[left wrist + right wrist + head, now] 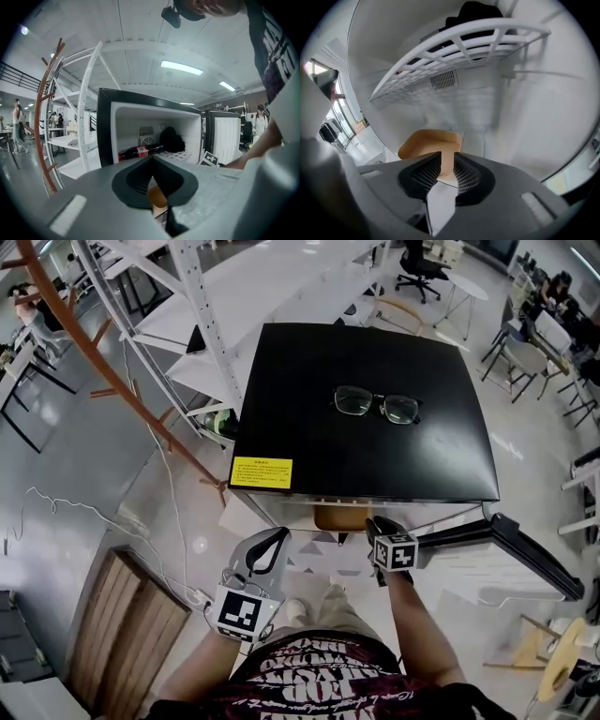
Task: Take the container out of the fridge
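Container [425,143]: tan, shallow, round-cornered, empty, low in fridge [534,112] beneath white rack [459,42]

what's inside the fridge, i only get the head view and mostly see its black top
observer: a tan container sits on the floor of the fridge, under a white wire shelf.
operator: is the right gripper holding it
observer: no, the right gripper has its fingers apart, and the container's near side shows between them, ungripped.
operator: anything on that shelf
observer: a bottle lying on its side, beside a black bundle.
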Demonstrator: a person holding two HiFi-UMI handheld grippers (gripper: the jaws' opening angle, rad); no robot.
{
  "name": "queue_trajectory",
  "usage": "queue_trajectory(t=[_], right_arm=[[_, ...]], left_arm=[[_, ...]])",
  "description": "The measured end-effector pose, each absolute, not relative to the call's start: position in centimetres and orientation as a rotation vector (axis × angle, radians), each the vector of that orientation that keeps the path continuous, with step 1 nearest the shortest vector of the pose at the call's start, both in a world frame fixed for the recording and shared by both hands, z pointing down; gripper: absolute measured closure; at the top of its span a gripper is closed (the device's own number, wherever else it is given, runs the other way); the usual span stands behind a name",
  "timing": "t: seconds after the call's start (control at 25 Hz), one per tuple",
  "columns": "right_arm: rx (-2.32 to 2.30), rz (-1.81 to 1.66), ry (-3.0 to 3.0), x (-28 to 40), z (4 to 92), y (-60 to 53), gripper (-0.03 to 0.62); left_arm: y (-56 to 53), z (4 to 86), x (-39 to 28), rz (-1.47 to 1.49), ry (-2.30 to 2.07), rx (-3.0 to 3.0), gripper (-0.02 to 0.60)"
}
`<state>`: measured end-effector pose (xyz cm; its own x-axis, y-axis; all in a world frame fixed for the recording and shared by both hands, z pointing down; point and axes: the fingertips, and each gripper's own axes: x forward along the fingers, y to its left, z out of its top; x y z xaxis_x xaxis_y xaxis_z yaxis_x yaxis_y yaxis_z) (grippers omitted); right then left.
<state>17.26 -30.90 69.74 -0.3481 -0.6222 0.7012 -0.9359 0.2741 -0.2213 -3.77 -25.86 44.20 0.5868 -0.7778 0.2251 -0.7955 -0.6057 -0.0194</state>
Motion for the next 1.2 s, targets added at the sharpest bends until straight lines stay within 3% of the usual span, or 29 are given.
queue_trajectory(t=[0.6, 0.8, 1.2], right_arm=[[1.372, 0.937, -1.938, 17.7, 75.0, -32.2, 0.464], [1.352, 0.921, -1.967, 16.6, 75.2, -32.2, 0.525], [1.368, 0.990, -1.968, 16.5, 73.8, -30.6, 0.539]], left_arm=[[-25.7, 43.3, -4.0, 0.380, -1.409, 2.739, 0.581], [-25.3, 43.6, -4.9, 0.386, -1.428, 2.719, 0.581], [-24.7, 43.6, -6.5, 0.380, -1.449, 2.688, 0.581]])
